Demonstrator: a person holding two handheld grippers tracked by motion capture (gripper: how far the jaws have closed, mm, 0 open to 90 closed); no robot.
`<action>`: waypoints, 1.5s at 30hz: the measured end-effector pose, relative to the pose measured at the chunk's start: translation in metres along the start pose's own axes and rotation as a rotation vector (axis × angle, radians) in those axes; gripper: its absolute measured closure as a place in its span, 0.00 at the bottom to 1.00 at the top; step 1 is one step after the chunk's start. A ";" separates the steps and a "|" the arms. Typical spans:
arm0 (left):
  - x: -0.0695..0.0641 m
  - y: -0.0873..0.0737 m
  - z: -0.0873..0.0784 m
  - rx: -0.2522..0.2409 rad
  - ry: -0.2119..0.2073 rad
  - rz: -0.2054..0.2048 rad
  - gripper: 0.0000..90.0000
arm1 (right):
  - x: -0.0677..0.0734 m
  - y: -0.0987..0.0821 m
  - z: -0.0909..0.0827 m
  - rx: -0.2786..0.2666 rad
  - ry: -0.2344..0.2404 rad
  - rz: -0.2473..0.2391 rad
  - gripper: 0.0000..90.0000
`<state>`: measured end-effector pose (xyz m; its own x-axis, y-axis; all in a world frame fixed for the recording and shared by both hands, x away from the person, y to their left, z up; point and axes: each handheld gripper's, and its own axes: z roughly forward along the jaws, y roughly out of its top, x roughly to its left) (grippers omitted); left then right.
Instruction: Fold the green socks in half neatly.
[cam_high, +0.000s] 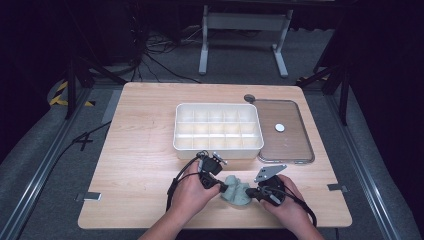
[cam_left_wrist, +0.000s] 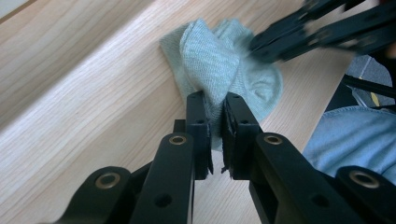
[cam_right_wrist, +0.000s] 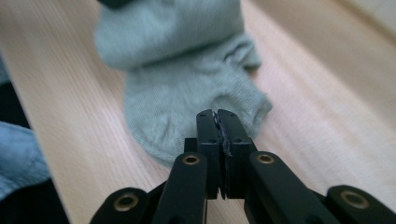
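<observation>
Socks (cam_high: 236, 190), pale green and bunched, lie on the table (cam_high: 140, 165) near your edge, before the compartment box (cam_high: 218, 129), your left hand-held gripper (cam_left_wrist: 213, 105) pinching a raised fold, your right hand-held gripper (cam_right_wrist: 217, 114) clamped tight on the opposite edge.

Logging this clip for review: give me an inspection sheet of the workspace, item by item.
Surface: wooden table, flat.
Job's things: pale green sock, bunched near the front edge.
Clutter: white compartment box with empty cells; clear lid beside it.
Grippers: left gripper shut on the sock; right gripper shut at the sock's edge.
Cables: black cable trails from the left gripper.
Surroundings: grey floor, white stand legs behind.
</observation>
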<state>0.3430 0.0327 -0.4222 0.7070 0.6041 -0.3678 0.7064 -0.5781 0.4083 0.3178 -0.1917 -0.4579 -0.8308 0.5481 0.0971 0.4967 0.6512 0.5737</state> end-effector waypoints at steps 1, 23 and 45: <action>-0.002 0.001 0.001 0.004 0.002 0.007 0.92 | 0.000 -0.001 0.003 -0.022 0.013 -0.001 1.00; 0.005 -0.003 -0.010 -0.132 -0.124 0.104 0.75 | -0.014 0.001 -0.034 -0.110 -0.013 0.041 0.97; -0.012 -0.004 0.023 0.000 -0.164 0.192 0.81 | 0.011 0.011 -0.012 -0.110 0.052 0.034 0.97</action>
<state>0.3323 0.0148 -0.4388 0.8244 0.3862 -0.4137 0.5584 -0.6740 0.4837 0.3115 -0.1848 -0.4411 -0.8275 0.5387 0.1584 0.4962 0.5696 0.6553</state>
